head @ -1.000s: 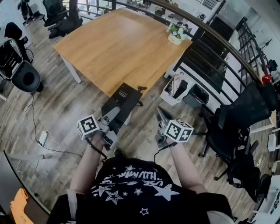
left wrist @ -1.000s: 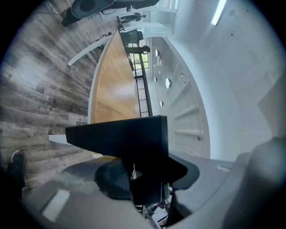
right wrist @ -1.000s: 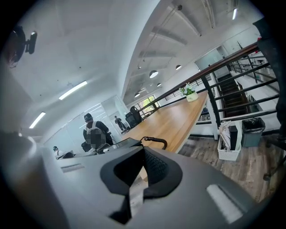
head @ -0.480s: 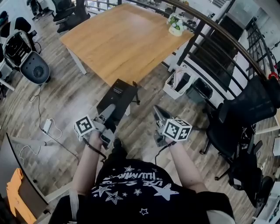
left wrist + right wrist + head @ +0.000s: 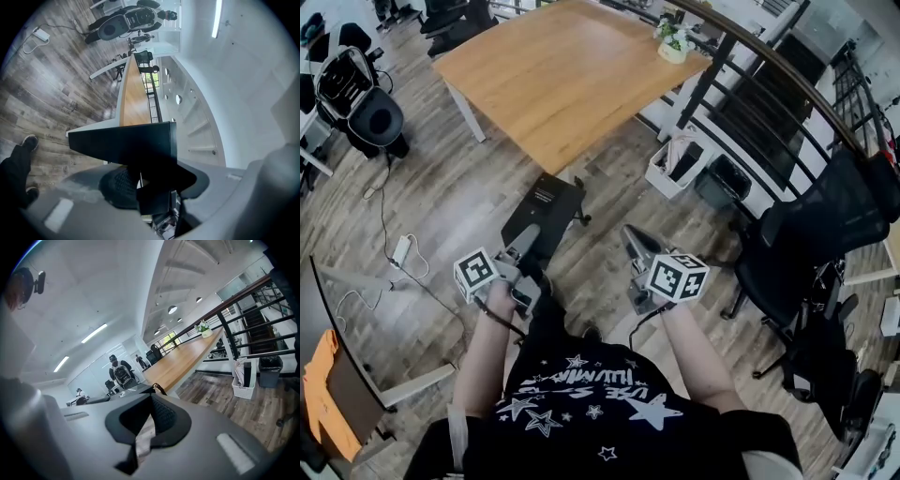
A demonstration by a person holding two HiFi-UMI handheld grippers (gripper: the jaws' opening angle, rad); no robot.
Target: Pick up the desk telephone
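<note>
Clenching desk telephone, centre frame, in left gripper jaws; best holding it level; holding right gripper jaws closed, empty.

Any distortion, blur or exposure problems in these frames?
Head view: strong fisheye, the railing bows. Left gripper view: black circular vignette, desk telephone dark and detail-less. Right gripper view: ceiling lights blown out, corners vignetted black.

Grey-brown plank floor under me. Big wooden table ahead, with a potted plant at its far corner by the black railing. White basket near the railing's foot. Black office chairs on my right. Strip lights on a white ceiling.
</note>
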